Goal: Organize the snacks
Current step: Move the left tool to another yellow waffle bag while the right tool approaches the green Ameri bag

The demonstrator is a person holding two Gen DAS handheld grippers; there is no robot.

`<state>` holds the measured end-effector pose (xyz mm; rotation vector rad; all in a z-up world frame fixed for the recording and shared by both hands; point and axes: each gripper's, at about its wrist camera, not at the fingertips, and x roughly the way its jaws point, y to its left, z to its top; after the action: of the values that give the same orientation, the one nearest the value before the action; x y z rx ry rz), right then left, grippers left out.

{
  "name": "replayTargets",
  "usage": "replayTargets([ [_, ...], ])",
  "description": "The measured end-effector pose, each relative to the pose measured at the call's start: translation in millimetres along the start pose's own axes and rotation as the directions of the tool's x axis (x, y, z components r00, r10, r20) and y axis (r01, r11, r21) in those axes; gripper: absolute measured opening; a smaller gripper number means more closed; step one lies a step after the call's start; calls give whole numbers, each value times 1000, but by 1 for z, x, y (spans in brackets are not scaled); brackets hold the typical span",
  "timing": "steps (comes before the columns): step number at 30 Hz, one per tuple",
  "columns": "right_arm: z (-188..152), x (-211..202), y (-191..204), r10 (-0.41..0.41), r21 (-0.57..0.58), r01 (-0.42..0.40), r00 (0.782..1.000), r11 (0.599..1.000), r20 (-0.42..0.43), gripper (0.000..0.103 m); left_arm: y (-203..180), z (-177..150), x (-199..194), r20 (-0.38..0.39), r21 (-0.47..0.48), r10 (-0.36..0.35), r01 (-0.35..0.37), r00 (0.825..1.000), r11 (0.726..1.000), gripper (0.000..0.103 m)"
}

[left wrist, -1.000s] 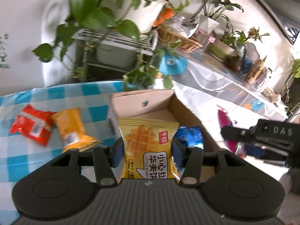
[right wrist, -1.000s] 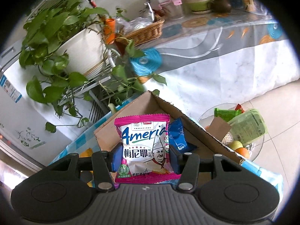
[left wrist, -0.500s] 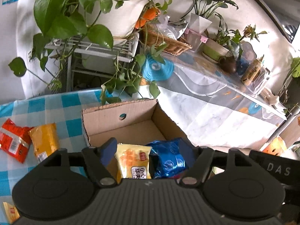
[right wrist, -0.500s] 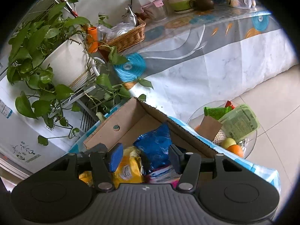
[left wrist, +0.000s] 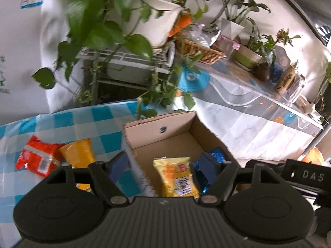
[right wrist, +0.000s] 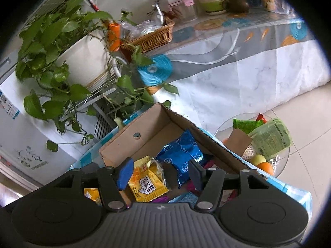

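Both grippers are spread wide and hold nothing. The left gripper (left wrist: 163, 165) and right gripper (right wrist: 160, 170) hang over the cardboard box (left wrist: 144, 129) at center frame. A yellow waffle pack (left wrist: 175, 175) and a blue pack (right wrist: 182, 150) lie inside. A red pack (left wrist: 36, 158) and an orange pack (left wrist: 78, 153) at left wait on the checked cloth (left wrist: 62, 122).

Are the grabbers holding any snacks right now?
No. The left gripper and right gripper are both open above the brown cardboard box.
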<state>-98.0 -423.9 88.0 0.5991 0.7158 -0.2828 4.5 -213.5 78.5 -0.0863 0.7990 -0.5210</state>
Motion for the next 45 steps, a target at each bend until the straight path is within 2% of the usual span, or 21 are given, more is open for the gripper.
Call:
replayTargets([
  [5, -4, 4, 13, 3, -61, -4, 1000, 998, -13, 66, 24, -6, -7, -14, -13, 25, -25, 1000, 1000, 77],
  [9, -9, 7, 26, 35, -117, -38, 999, 992, -28, 68, 45, -11, -15, -24, -26, 35, -35, 999, 999, 84],
  [13, -16, 11, 42, 61, -190, -70, 997, 979, -53, 68, 68, -19, -24, -36, -7, 61, -61, 998, 998, 84],
  [18, -26, 13, 61, 114, -278, -138, 989, 951, -99, 69, 97, -33, -33, -64, 10, 84, -83, 994, 996, 85],
  [26, -51, 18, 90, 147, -411, -206, 974, 888, -172, 70, 138, -62, -34, -113, -30, 150, -154, 982, 988, 86],
  [31, -71, 21, 107, 156, -503, -258, 959, 825, -237, 70, 146, -77, -30, -165, 77, 116, -104, 980, 992, 87],
  [34, -84, 22, 113, 160, -549, -297, 945, 782, -284, 70, 145, -84, -31, -185, 165, 49, -18, 981, 986, 87],
  [36, -92, 22, 117, 161, -573, -321, 936, 754, -313, 70, 142, -89, -33, -184, 242, 26, 20, 983, 970, 87],
  [40, -104, 25, 122, 145, -603, -348, 922, 718, -360, 71, 134, -102, -34, -193, 395, 13, 66, 981, 916, 87],
  [45, -116, 32, 124, 95, -635, -347, 913, 690, -396, 71, 126, -114, -20, -235, 510, 3, 121, 972, 852, 87],
])
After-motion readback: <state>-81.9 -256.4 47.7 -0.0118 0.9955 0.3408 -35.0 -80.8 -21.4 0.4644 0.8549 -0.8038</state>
